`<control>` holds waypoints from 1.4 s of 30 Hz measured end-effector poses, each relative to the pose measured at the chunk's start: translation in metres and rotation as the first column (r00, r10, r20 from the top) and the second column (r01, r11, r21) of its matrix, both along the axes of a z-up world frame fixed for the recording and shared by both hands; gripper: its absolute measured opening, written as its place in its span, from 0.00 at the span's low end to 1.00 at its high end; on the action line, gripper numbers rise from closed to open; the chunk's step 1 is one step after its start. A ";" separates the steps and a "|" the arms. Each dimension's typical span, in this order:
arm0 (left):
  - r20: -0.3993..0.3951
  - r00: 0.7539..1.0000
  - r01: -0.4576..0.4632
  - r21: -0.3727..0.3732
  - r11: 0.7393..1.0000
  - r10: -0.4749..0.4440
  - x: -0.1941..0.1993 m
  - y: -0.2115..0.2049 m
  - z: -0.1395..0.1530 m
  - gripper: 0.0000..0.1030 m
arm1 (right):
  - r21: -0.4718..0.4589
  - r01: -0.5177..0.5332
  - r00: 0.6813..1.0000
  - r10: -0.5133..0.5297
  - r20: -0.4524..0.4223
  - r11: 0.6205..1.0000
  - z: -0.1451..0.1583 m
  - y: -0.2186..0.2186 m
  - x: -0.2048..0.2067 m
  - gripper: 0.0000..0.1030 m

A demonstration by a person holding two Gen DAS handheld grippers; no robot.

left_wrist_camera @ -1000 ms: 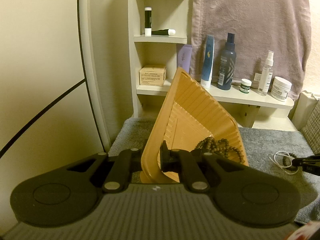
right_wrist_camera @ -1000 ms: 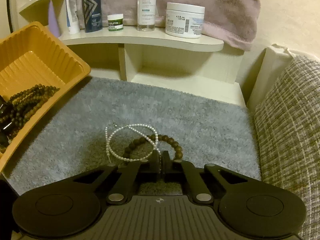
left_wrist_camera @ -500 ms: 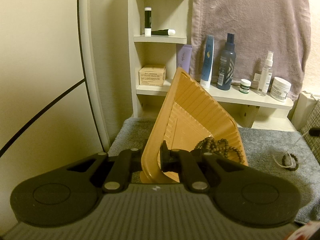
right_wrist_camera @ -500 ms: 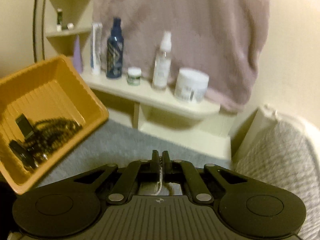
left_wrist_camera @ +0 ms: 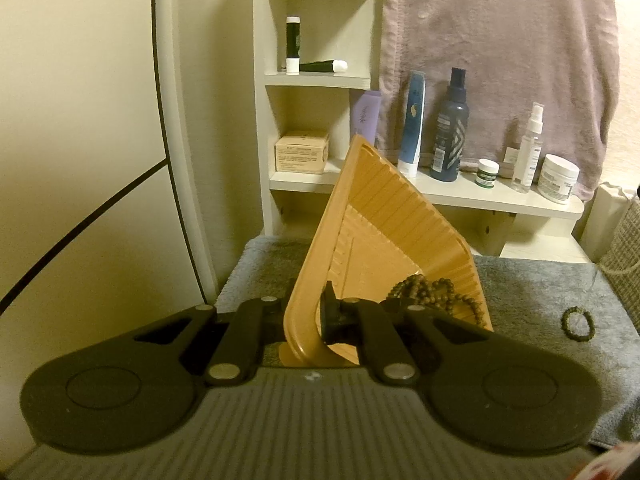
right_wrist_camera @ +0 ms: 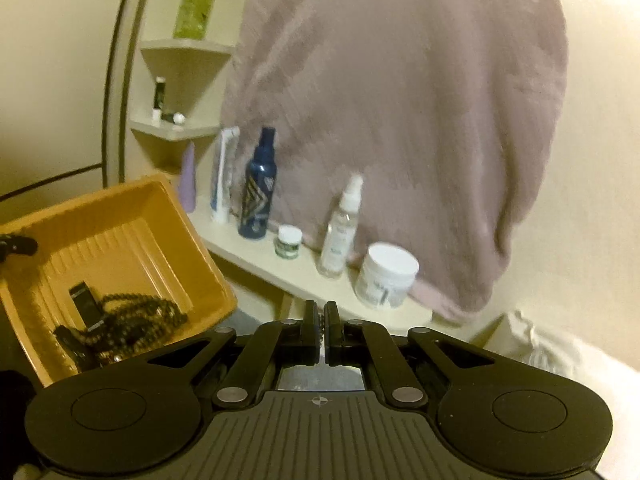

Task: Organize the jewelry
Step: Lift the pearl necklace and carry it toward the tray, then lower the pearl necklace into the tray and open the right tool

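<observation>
1. Left wrist view. Left tongs (left_wrist_camera: pixel 306 316) pinch the near wall of the orange tray (left_wrist_camera: pixel 384 216), one finger outside, one inside; tray is tilted up on edge, open side facing right.
2. Dark bead strand (left_wrist_camera: pixel 434 290) lies heaped in the tray's low corner, just beside the inner finger.
3. Small dark bracelet (left_wrist_camera: pixel 577 323) lies alone on the grey mat (left_wrist_camera: pixel 532 292), well apart from the tray, to the right.
4. Bkgd: white shelf unit (left_wrist_camera: pixel 316 76) w/ two dark tubes (left_wrist_camera: pixel 293 43) on an upper level and a box (left_wrist_camera: pixel 302 151) lower down. Long shelf (left_wrist_camera: pixel 480 196) carries a blue tube (left_wrist_camera: pixel 412 130), dark spray bottle (left_wrist_camera: pixel 450 124), small green-label jar (left_wrist_camera: pixel 488 173), clear spray bottle (left_wrist_camera: pixel 528 150) and white jar (left_wrist_camera: pixel 557 178). Mauve towel (left_wrist_camera: pixel 500 48) hangs behind them.
5. Right wrist view (blurred). Right tongs (right_wrist_camera: pixel 320 334) are pressed nearly together on a thin beaded strand (right_wrist_camera: pixel 320 328) seen in the narrow gap; held in the air, right of the tray (right_wrist_camera: pixel 132 208). What kind of strand cannot be told.
6. Tray interior faces the camera: bead strand (right_wrist_camera: pixel 140 318) piled in the low corner, w/ the left tongs' (right_wrist_camera: pixel 84 312) dark finger among it.
7. Bkgd: same shelf (right_wrist_camera: pixel 256 256) w/ dark bottle (right_wrist_camera: pixel 258 184), small jar (right_wrist_camera: pixel 288 241), clear spray bottle (right_wrist_camera: pixel 342 228), white jar (right_wrist_camera: pixel 386 276); towel (right_wrist_camera: pixel 400 100) fills the upper middle; green bottle (right_wrist_camera: pixel 196 0) on the top shelf level.
</observation>
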State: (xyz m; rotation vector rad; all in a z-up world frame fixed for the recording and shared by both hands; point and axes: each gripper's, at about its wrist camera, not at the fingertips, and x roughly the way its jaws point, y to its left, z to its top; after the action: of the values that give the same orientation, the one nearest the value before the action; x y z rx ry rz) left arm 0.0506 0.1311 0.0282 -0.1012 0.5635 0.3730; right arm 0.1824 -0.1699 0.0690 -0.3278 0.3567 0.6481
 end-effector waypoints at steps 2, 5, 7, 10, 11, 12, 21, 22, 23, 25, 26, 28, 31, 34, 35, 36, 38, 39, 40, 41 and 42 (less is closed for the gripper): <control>0.001 1.000 0.000 -0.001 1.000 0.000 0.000 -0.001 0.001 0.07 | 0.002 -0.013 1.000 0.013 0.014 1.000 0.006 0.003 -0.002 0.02; 0.001 1.000 0.001 -0.001 1.000 -0.001 0.000 -0.001 0.001 0.07 | 0.002 -0.034 0.999 0.034 0.031 0.999 0.012 0.007 -0.004 0.02; 0.001 1.000 0.001 -0.002 1.000 -0.001 0.000 -0.001 0.001 0.07 | 0.002 -0.052 0.998 0.051 0.039 0.999 0.016 0.012 -0.005 0.02; 0.001 1.000 0.001 -0.001 1.000 -0.001 0.000 -0.001 0.001 0.07 | 0.000 -0.076 0.996 0.076 0.052 0.997 0.020 0.020 -0.007 0.02; 0.001 1.000 0.001 -0.002 1.000 -0.001 0.000 -0.001 0.001 0.07 | 0.000 -0.082 0.995 0.082 0.055 0.997 0.021 0.022 -0.007 0.02; 0.001 1.000 0.001 -0.002 1.000 -0.001 0.000 -0.001 0.001 0.07 | 0.001 -0.092 0.994 0.092 0.057 0.996 0.023 0.025 -0.008 0.02; 0.002 1.000 0.001 -0.003 1.000 -0.001 0.000 -0.001 0.001 0.07 | 0.001 -0.214 0.975 0.213 0.069 0.977 0.033 0.061 -0.021 0.02; 0.002 1.000 0.001 -0.002 1.000 0.000 0.000 -0.001 0.001 0.07 | -0.002 -0.228 0.971 0.228 0.070 0.974 0.033 0.066 -0.023 0.02; 0.002 1.000 0.000 -0.003 1.000 0.000 0.000 -0.001 0.001 0.07 | -0.006 -0.245 0.967 0.245 0.073 0.969 0.033 0.072 -0.025 0.02; 0.003 1.000 0.001 -0.004 1.000 -0.001 0.000 0.000 0.001 0.07 | -0.012 -0.278 0.957 0.278 0.079 0.961 0.032 0.085 -0.029 0.02; 0.003 1.000 0.001 -0.005 1.000 -0.001 0.000 -0.001 0.001 0.07 | -0.014 -0.293 0.953 0.293 0.081 0.956 0.033 0.091 -0.031 0.02; 0.004 1.000 0.000 -0.007 1.000 0.000 -0.001 0.000 0.001 0.08 | -0.019 -0.319 0.944 0.319 0.085 0.948 0.032 0.102 -0.033 0.02; 0.005 1.000 0.000 -0.009 1.000 0.000 -0.001 -0.001 0.001 0.08 | -0.029 -0.350 0.932 0.352 0.086 0.936 0.032 0.116 -0.033 0.02; 0.006 1.000 0.000 -0.015 1.000 0.000 -0.001 0.000 0.001 0.08 | -0.039 -0.377 0.922 0.379 0.083 0.925 0.029 0.129 -0.033 0.02; 0.007 1.000 0.000 -0.016 1.000 0.001 -0.001 0.001 0.001 0.08 | -0.043 -0.385 0.918 0.387 0.082 0.922 0.028 0.134 -0.033 0.02; 0.007 1.000 -0.001 -0.017 1.000 0.001 -0.001 0.000 0.001 0.08 | -0.045 -0.392 0.916 0.394 0.077 0.919 0.026 0.138 -0.032 0.02; 0.008 1.000 -0.001 -0.018 1.000 0.001 -0.001 0.000 0.001 0.08 | -0.043 -0.402 0.912 0.404 0.069 0.915 0.024 0.144 -0.030 0.02; 0.008 1.000 -0.001 -0.018 1.000 0.002 -0.001 0.000 0.001 0.08 | -0.041 -0.408 0.910 0.410 0.060 0.912 0.022 0.148 -0.028 0.02; 0.007 1.000 -0.001 -0.017 1.000 0.002 -0.001 0.000 0.001 0.08 | -0.037 -0.410 0.910 0.412 0.052 0.911 0.020 0.150 -0.026 0.02; 0.007 1.000 -0.002 -0.017 1.000 0.002 -0.002 0.000 0.000 0.08 | -0.033 -0.411 0.910 0.413 0.043 0.911 0.018 0.153 -0.023 0.02; 0.008 1.000 -0.002 -0.018 1.000 0.002 -0.002 0.001 0.000 0.08 | -0.029 -0.412 0.910 0.413 0.032 0.911 0.016 0.156 -0.020 0.02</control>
State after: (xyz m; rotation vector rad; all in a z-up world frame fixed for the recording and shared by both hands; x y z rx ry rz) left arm 0.0490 0.1318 0.0285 -0.1206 0.5593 0.3697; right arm 0.1623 -0.0143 0.0853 -0.4416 0.2585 1.0533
